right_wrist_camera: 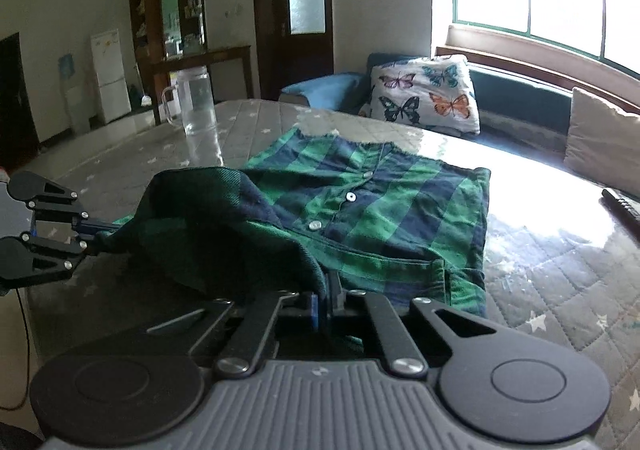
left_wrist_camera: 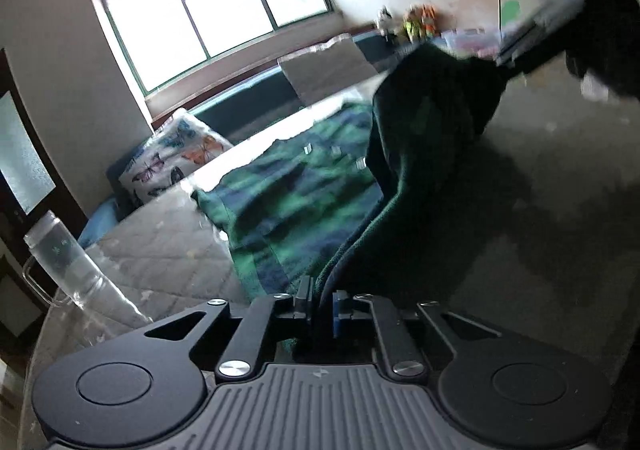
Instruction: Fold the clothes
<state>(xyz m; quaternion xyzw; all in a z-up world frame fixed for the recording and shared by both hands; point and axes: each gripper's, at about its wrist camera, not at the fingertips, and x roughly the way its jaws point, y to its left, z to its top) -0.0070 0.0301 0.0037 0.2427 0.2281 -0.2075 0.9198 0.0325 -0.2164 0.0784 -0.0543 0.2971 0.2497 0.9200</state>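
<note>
Left wrist view: the left gripper (left_wrist_camera: 320,304) at bottom centre has its jaws nearly closed, pinching a dark edge of the green-and-navy plaid shirt (left_wrist_camera: 296,185). The cloth rises in a taut fold toward the upper right, where the right gripper (left_wrist_camera: 516,57) holds its other end. This reads as one edge lifted by both grippers so it can be carried across the shirt. A glass jug (left_wrist_camera: 64,262) stands at left on the quilted table cover (left_wrist_camera: 168,254); whether it holds liquid cannot be told.

Right wrist view: the right gripper (right_wrist_camera: 323,300) at bottom centre is clamped on the hem. The left gripper (right_wrist_camera: 98,236) at mid-left grips the same raised flap. The shirt (right_wrist_camera: 400,217), buttons up, lies flat at centre. The jug (right_wrist_camera: 196,101) at upper left looks largely empty.
</note>
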